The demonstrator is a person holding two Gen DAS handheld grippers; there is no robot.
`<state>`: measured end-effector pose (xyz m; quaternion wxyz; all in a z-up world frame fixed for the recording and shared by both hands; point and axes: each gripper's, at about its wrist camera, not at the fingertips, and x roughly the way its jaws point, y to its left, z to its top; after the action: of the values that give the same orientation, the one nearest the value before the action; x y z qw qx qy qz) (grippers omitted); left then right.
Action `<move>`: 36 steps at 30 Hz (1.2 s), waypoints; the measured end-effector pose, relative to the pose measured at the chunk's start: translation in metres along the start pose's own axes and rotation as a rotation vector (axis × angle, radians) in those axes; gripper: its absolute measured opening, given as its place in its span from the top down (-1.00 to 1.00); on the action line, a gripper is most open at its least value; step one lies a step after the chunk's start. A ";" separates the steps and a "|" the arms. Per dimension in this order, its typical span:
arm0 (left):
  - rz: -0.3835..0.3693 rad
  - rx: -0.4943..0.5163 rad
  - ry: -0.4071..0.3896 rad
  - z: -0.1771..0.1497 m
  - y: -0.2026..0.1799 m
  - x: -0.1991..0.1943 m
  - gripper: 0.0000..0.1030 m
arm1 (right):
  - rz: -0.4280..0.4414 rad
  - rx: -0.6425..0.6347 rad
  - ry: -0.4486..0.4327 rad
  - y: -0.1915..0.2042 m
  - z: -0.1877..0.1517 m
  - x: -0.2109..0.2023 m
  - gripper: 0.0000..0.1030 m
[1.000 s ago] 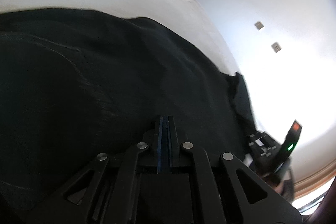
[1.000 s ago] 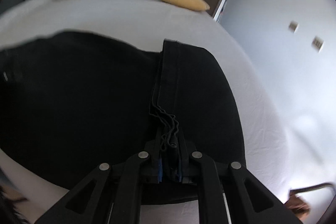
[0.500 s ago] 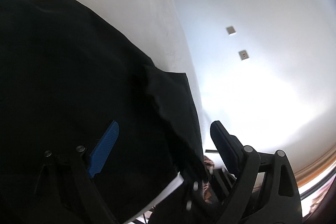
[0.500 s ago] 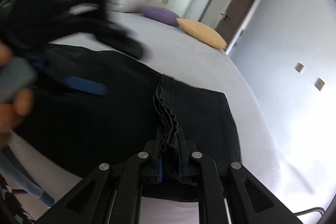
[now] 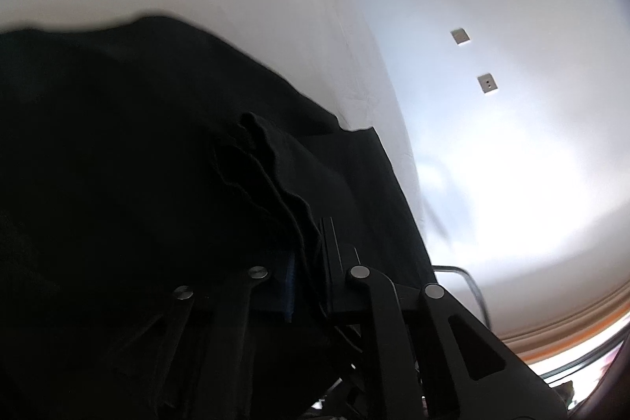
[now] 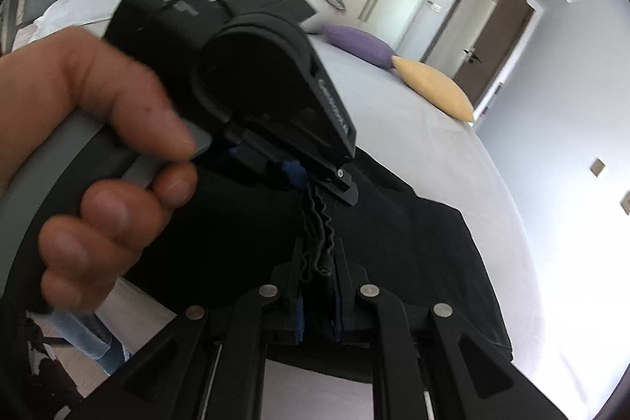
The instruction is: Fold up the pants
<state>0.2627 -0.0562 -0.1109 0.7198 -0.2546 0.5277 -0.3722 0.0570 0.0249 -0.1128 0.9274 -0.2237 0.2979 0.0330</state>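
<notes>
1. the bed (image 6: 413, 140), under a pale sheet, carries the black pants (image 6: 425, 262); they lie spread across its near part, with a bunched edge lifted off it between the two grippers. half a second ago the left gripper hung wide open beside that edge, and a second ago the pants lay flatter with only the right gripper on them.
2. the left gripper (image 5: 309, 262) has just been closing, and its jaws now clamp the rippled fold of cloth, nearly together. the right gripper (image 6: 317, 262) has its jaws pinched on the same pleated edge, as it did a second ago.
3. judged from this, both ends of one edge are now held, so the pants look ready to be lifted or carried over for a fold; no fold is finished yet.
4. the right wrist view alone shows the person's hand (image 6: 98, 152) around the left gripper's handle and the two grippers just beside each other on the edge, plus a purple pillow (image 6: 362, 44).
5. the left wrist view alone shows cloth running between its own pads, and two small wall plates (image 5: 487, 83). the yellow pillow (image 6: 433, 91) appears in both.
</notes>
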 end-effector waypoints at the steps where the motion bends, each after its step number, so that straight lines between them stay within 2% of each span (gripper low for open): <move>1: 0.009 0.008 -0.002 0.005 0.001 -0.004 0.83 | 0.007 -0.008 -0.004 0.001 -0.001 -0.001 0.76; 8: 0.114 0.085 -0.008 0.038 0.013 -0.038 0.83 | 0.096 -0.033 -0.011 0.023 0.017 0.006 0.76; 13: 0.157 0.083 -0.010 0.052 0.037 -0.050 0.83 | 0.128 -0.062 0.013 0.026 0.018 0.023 0.76; 17: 0.178 0.079 -0.011 0.048 0.054 -0.049 0.83 | 0.154 -0.087 0.047 0.024 0.021 0.036 0.76; 23: 0.163 0.058 -0.029 0.032 0.072 -0.045 0.82 | 0.170 -0.107 0.078 0.015 0.018 0.051 0.76; 25: 0.157 0.058 -0.040 0.027 0.074 -0.044 0.81 | 0.172 -0.121 0.090 0.021 0.031 0.055 0.74; 27: 0.150 0.043 -0.046 0.022 0.072 -0.039 0.79 | 0.178 -0.119 0.096 0.019 0.028 0.060 0.69; 28: 0.159 0.043 -0.052 0.021 0.072 -0.041 0.77 | 0.177 -0.111 0.094 0.006 0.035 0.068 0.69; 31: 0.241 0.079 -0.085 0.001 0.067 -0.060 0.74 | 0.193 -0.061 0.098 -0.008 0.033 0.076 0.51; 33: 0.328 0.093 -0.127 -0.001 0.064 -0.077 0.74 | 0.204 -0.015 0.103 -0.021 0.031 0.080 0.23; 34: 0.348 0.101 -0.144 -0.002 0.062 -0.083 0.74 | 0.225 0.015 0.107 -0.029 0.030 0.082 0.16; 36: 0.370 0.154 -0.180 -0.007 0.048 -0.093 0.74 | 0.290 0.092 0.122 -0.047 0.026 0.083 -0.10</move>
<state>0.2536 0.0471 -0.0967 0.8375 -0.1299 0.4689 -0.2487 0.1479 -0.0117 -0.1221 0.9024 -0.1372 0.3838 0.1394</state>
